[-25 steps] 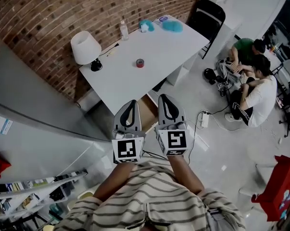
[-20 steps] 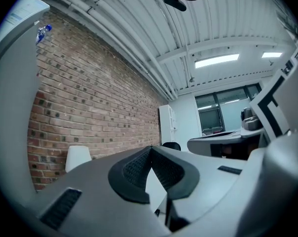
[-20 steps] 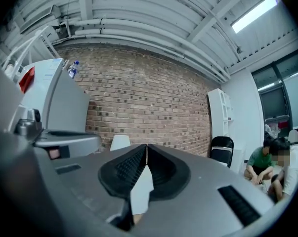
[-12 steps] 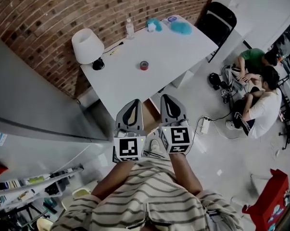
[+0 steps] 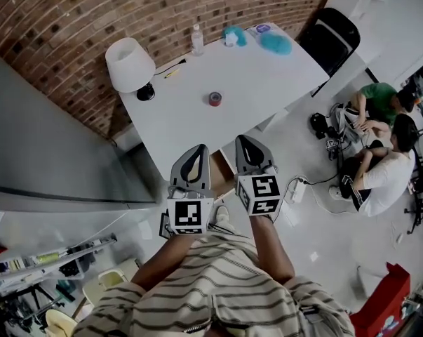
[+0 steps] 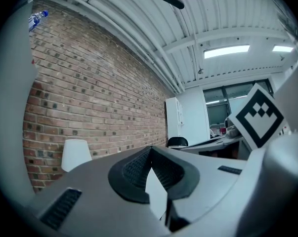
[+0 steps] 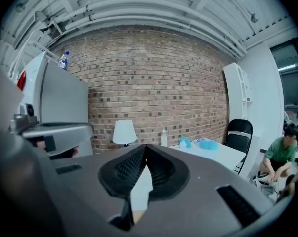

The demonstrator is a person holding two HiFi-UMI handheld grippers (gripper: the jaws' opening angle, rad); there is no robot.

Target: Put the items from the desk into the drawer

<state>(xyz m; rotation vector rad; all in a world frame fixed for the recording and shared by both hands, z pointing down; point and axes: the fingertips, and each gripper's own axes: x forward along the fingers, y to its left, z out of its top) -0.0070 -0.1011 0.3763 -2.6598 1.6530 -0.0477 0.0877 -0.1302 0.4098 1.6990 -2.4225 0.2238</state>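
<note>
Desk (image 5: pixel 190 118) items sit well ahead: red roll (image 5: pixel 215 99) mid-top, bottle (image 5: pixel 197 39) and blue things (image 5: pixel 275 43) (too small to identify) at its far edge. Left gripper (image 5: pixel 195 152) and right gripper (image 5: pixel 245 142), both closed and empty, hide its near edge.

No word, number or brand can be read in any of the 3 views. The cube (image 5: pixel 188 216) of the left gripper (image 5: pixel 195 149) and the one of the right gripper (image 5: pixel 243 140) carry only black-and-white square markers, which are patterns and not letters. If there is print on the bottle (image 5: pixel 197 39) standing on the desk (image 5: pixel 281 76), it is too small to read.
</note>
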